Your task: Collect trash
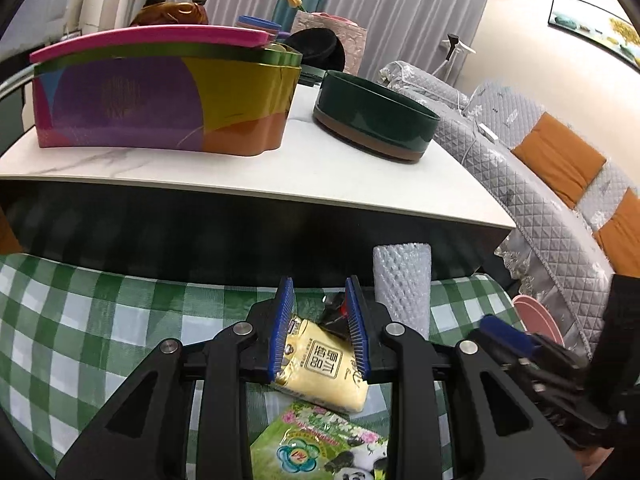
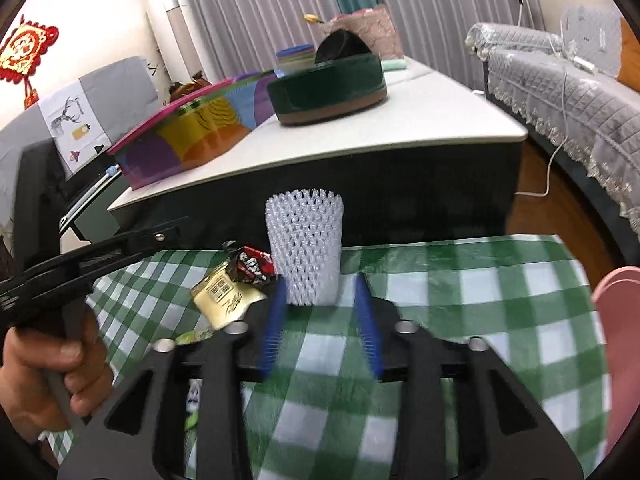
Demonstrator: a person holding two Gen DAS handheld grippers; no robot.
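Trash lies on a green checked cloth (image 1: 80, 320). My left gripper (image 1: 320, 304) is open, its blue pads on either side of a yellow snack packet (image 1: 324, 368), with a black and red wrapper (image 1: 334, 314) just beyond. A green panda packet (image 1: 320, 444) lies below the gripper. A white foam net sleeve (image 1: 402, 284) stands to the right. In the right wrist view my right gripper (image 2: 320, 292) is open, its tips just short of the foam sleeve (image 2: 305, 248). The yellow packet (image 2: 224, 296) and the wrapper (image 2: 250, 266) lie to its left.
A white-topped low table (image 1: 240, 168) stands behind the cloth, carrying a colourful tin (image 1: 160, 96) and a dark green round box (image 1: 372, 116). A grey quilted sofa (image 1: 540, 184) is at the right. A pink object (image 2: 620, 340) sits at the cloth's right edge.
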